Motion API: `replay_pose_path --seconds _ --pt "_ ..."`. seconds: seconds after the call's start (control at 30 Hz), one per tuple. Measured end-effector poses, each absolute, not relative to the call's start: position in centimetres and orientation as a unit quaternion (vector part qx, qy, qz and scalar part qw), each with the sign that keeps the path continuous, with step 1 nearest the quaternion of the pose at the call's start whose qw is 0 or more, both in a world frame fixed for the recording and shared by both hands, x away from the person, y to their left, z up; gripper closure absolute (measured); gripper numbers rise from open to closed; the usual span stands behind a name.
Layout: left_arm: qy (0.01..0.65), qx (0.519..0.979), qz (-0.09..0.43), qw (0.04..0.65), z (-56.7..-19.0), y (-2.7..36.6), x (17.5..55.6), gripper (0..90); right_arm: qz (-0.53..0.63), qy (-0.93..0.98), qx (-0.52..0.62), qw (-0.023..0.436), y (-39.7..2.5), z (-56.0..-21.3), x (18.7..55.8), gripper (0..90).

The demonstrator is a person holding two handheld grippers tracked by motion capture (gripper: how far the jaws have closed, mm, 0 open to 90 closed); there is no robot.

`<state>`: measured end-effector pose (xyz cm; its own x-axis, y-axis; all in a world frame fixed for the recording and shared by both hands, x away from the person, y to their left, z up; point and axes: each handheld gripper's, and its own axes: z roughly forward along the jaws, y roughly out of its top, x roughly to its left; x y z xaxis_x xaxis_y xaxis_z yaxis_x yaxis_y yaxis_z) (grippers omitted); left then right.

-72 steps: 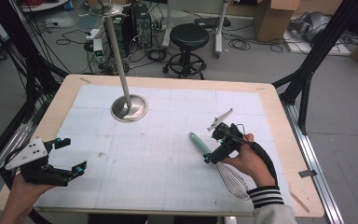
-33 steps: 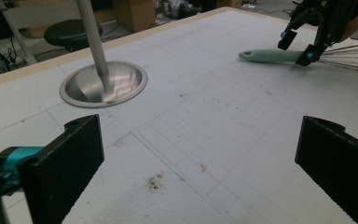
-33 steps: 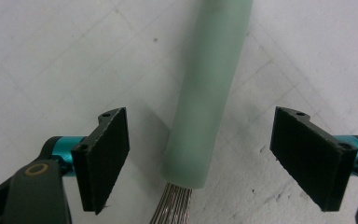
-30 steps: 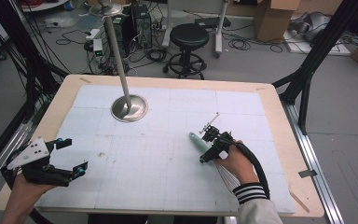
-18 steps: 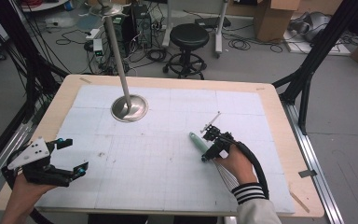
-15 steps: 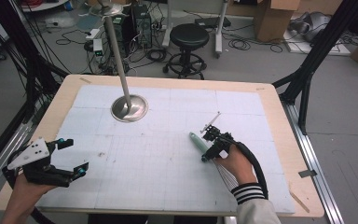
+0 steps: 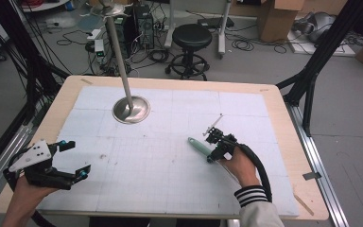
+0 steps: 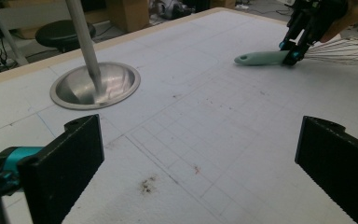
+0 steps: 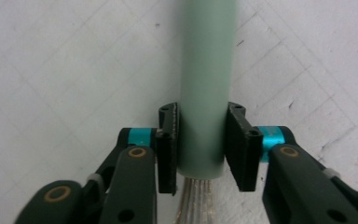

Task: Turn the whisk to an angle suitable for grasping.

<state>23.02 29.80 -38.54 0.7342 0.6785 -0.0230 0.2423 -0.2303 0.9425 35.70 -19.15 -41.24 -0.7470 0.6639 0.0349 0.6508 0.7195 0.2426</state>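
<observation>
Right claw [image 9: 200, 149] is down on the whisk [image 9: 207, 84], and the right gripper view says it all: the pale green handle runs straight away from the claw, dead centre between the two black jaws, with the jaws standing either side of it just where the handle ends and the wires begin. The left jaw looks pressed against the handle; on the right there may be a sliver of gap, so this is closed around it, though whether it's squeezing hard I can't say. From the left gripper view, the whisk [image 8: 265, 58] lies flat on the counter [image 8: 223, 121], handle pointing away from the right hand, wire cage trailing back under that hand. From above, its long axis runs on a diagonal, the handle's free tip [image 7: 192, 141] out ahead of the right claw [image 7: 213, 157]. The left claw [image 7: 71, 158] is well apart, jaws spread wide, holding nothing, with the metal stand base [image 7: 131, 109] out beyond it. So the right hand is the one on the job. Any lift, I'd judge, hinges on that grip sitting near the handle's wire end. No brand, label or readable writing anywhere.
</observation>
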Motion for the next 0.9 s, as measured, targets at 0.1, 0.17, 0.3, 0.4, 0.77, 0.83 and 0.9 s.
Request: replay_pose_path --seconds 0.1,0.17,0.3,0.4,0.77,0.83,0.9 --pt "0.305 0.757 0.201 0.542 -38.5 29.8 23.0 1.7 0.122 0.931 0.344 0.026 -19.2 -41.2 35.7 68.9" --pt "0.305 0.757 0.201 0.542 -38.5 29.9 23.0 1.7 0.118 0.935 0.333 0.031 -19.0 -41.2 35.5 68.9" --pt "0.306 0.757 0.202 0.54 -38.6 29.9 23.0 1.7 0.129 0.938 0.322 0.03 -18.8 -41.0 35.4 69.0" --pt "0.306 0.757 0.203 0.54 -38.6 30.0 23.0 1.7 0.144 0.936 0.319 0.03 -18.9 -40.5 35.2 69.0" --pt "0.307 0.76 0.202 0.536 -38.7 29.8 23.0 1.7 0.208 0.94 0.269 0.036 -18.4 -38.0 34.3 69.0" --pt "0.307 0.76 0.202 0.535 -38.7 29.8 23.0 1.7 0.221 0.94 0.257 0.038 -18.0 -37.4 34.1 69.0" --pt "0.308 0.76 0.202 0.535 -38.7 29.8 23.0 1.7 0.231 0.94 0.248 0.035 -17.6 -36.9 34.0 69.0"
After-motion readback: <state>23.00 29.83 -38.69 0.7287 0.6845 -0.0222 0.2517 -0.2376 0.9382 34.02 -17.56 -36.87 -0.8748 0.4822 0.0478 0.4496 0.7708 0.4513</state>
